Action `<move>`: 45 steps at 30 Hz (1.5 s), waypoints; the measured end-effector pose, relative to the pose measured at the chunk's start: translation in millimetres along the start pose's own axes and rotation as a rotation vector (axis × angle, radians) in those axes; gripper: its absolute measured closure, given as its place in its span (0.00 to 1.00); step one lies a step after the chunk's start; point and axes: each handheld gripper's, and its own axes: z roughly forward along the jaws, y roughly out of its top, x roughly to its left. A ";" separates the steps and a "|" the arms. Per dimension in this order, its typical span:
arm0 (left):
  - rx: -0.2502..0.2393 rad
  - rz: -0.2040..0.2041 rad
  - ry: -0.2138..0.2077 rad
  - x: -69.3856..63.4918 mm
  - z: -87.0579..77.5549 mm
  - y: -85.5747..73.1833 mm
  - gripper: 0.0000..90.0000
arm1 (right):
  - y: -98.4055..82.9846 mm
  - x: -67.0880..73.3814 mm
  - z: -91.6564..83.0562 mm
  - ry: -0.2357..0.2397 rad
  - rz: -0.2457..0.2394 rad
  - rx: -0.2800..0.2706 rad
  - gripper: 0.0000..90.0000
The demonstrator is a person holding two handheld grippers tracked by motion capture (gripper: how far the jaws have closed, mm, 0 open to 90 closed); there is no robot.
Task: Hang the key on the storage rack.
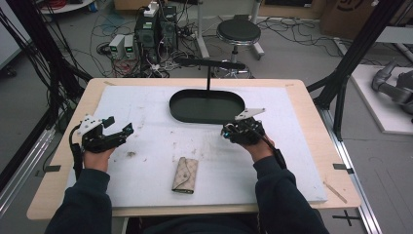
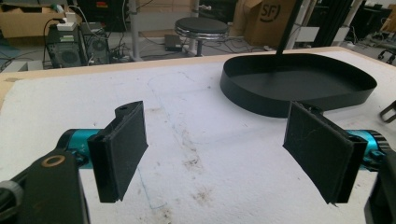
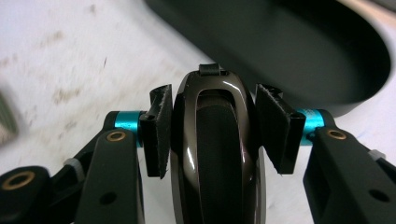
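Observation:
My right gripper (image 3: 215,93) is shut on a glossy dark oval object (image 3: 212,140), shaped like a computer mouse, with a pad pressed on each of its sides. In the high view the right gripper (image 1: 242,131) hovers just in front of the black oval tray (image 1: 207,119), a little above the white mat. The tray's wall (image 3: 327,100) lies right ahead of the held object. My left gripper (image 1: 118,125) rests at the left of the mat. Its jaws stand wide open, with nothing between them (image 2: 217,121). The tray (image 2: 261,100) lies ahead of it to the right.
A beige patterned wallet (image 1: 185,175) lies on the white mat (image 1: 146,105) near the front, between my arms. A thin black stand (image 1: 209,63) with a crossbar rises behind the tray. Beyond the table are a stool (image 1: 238,31), computer boxes (image 1: 156,29) and cables.

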 end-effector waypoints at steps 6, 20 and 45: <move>-0.003 -0.005 -0.001 0.1 0.3 -0.1 0.23 | 19.6 -12.8 -14.1 -0.038 -0.001 -0.041 0.56; 0.003 -0.004 -0.005 1.3 0.4 -0.3 0.23 | 90.1 -57.2 -36.2 -0.191 0.057 -0.181 0.56; 0.003 -0.008 -0.006 2.3 0.5 -0.6 0.23 | 136.7 -81.6 -42.3 -0.273 0.111 -0.206 0.56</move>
